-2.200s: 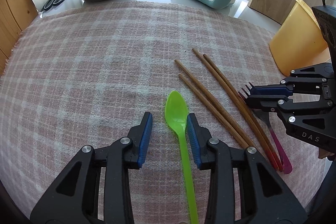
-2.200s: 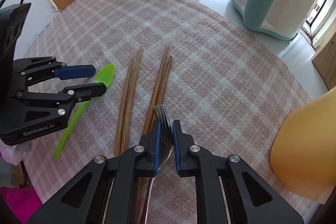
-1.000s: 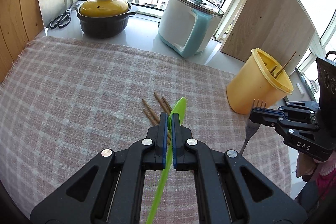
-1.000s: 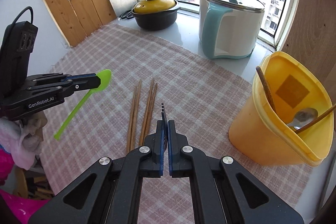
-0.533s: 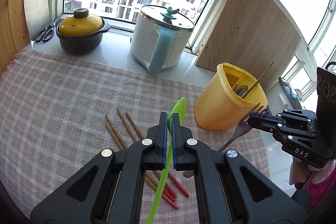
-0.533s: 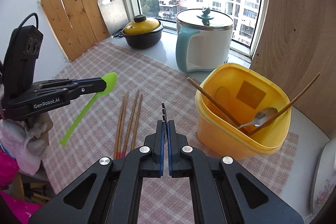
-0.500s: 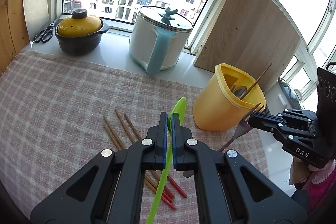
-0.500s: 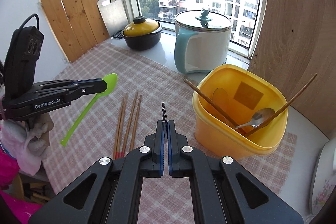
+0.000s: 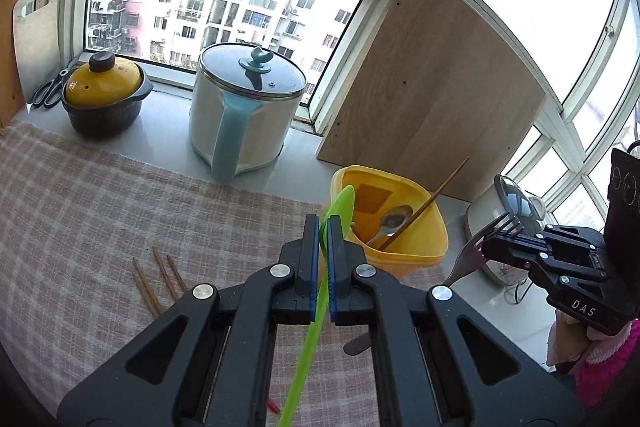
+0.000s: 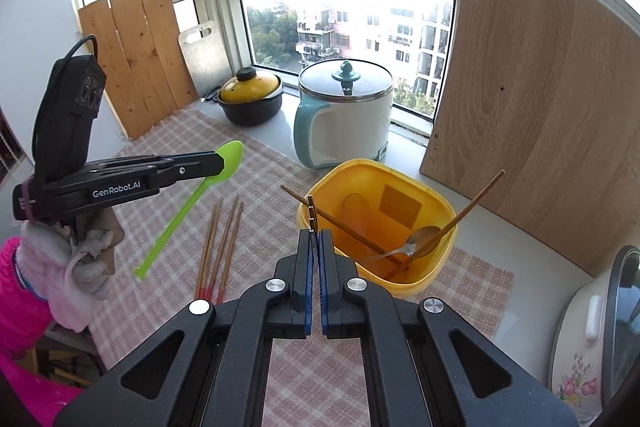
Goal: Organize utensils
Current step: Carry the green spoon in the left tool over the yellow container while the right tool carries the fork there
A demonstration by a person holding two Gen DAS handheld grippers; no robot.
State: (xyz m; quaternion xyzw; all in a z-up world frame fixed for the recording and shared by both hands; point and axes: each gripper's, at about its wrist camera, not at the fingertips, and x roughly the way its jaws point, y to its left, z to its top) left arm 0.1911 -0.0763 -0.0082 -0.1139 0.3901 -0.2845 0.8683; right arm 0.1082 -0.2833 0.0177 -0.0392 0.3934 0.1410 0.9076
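Your left gripper (image 9: 323, 227) is clamped on the green spoon (image 10: 230, 157) just below its bowl; it's light, bendy plastic w/ a long tail hanging behind the jaws, so expect wobble. Your right gripper (image 10: 315, 239) pinches the metal fork (image 9: 476, 247) near the tines; stiff, slick, may pivot. The yellow bin (image 10: 434, 205) sits just ahead & below both, w/ chopstick (image 10: 478, 201) and spoon inside crossing the mouth; loose chopsticks (image 10: 218, 247) lie on the cloth left of the right gripper.

Sunlit white-framed window (image 10: 344, 23) with apartment blocks outside, wooden panel (image 10: 532, 99) beside it.
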